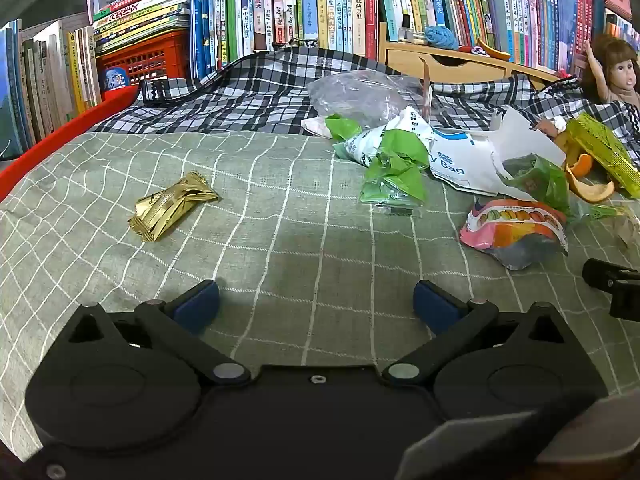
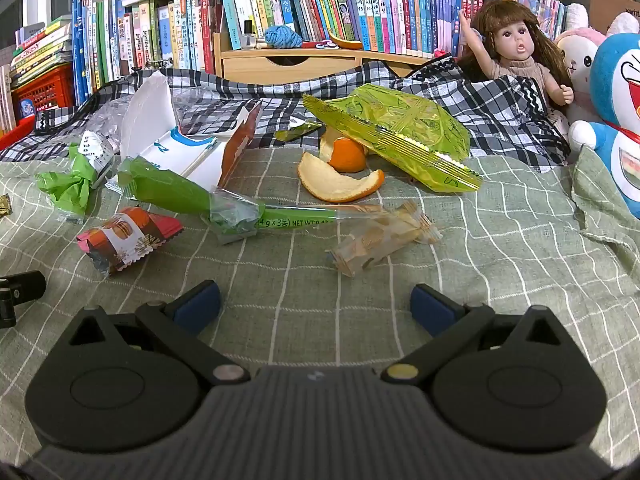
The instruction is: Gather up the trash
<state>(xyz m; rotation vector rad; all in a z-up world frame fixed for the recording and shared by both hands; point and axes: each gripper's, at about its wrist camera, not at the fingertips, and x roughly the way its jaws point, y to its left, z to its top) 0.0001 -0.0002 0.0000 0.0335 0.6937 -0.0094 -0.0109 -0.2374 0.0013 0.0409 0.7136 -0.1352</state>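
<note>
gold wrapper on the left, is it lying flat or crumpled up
Lying flat. The gold wrapper rests lengthwise on the green checked cloth, ends only slightly creased, alone and apart from the other trash.

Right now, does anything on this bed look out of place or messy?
Yes. Litter is strewn over the green checked cover: orange peel, a torn white bag, crumpled green wrappers, a big yellow-green packet. A gold wrapper lies alone, apart from the heap.
</note>
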